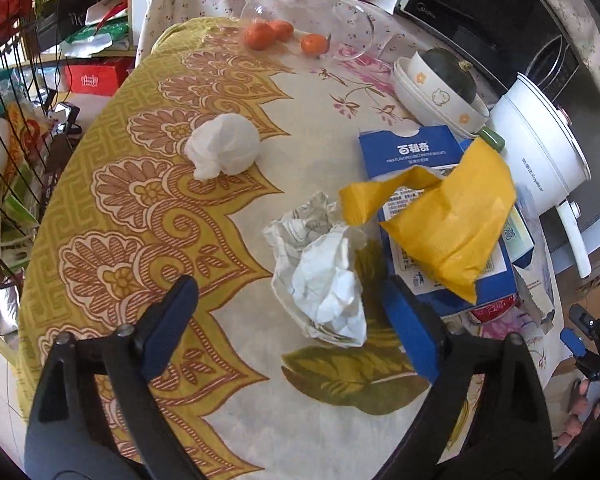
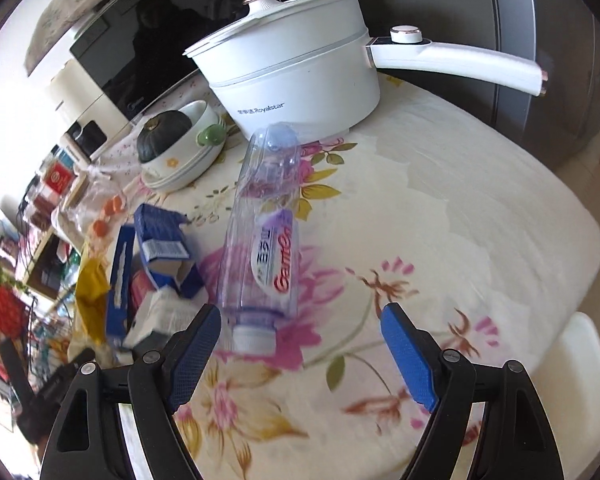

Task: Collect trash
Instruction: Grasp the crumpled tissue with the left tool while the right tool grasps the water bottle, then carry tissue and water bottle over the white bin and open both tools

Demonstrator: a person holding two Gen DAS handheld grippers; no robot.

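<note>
A crumpled sheet of paper [image 1: 320, 272] lies on the patterned tablecloth [image 1: 140, 208], between the fingers of my left gripper [image 1: 292, 300]. The jaws stand wide and the pads are clear of the paper. A white tissue ball [image 1: 224, 150] sits further back on the left. A yellow plastic bag [image 1: 448, 220] lies over a torn blue biscuit box [image 1: 412, 152] to the right. In the right wrist view a clear plastic bottle [image 2: 264, 232] lies on its side, its white cap towards me. My right gripper [image 2: 300, 320] is open just short of the cap, and blue cartons [image 2: 160, 236] lie to the left.
Tangerines [image 1: 260, 34] and a tipped glass jar [image 1: 308, 12] are at the table's far side. Stacked bowls holding a dark squash [image 1: 440, 88] stand beside a white electric pot [image 2: 296, 76]. A microwave [image 2: 140, 52] stands behind. A cluttered wire rack [image 1: 4, 120] stands past the left edge.
</note>
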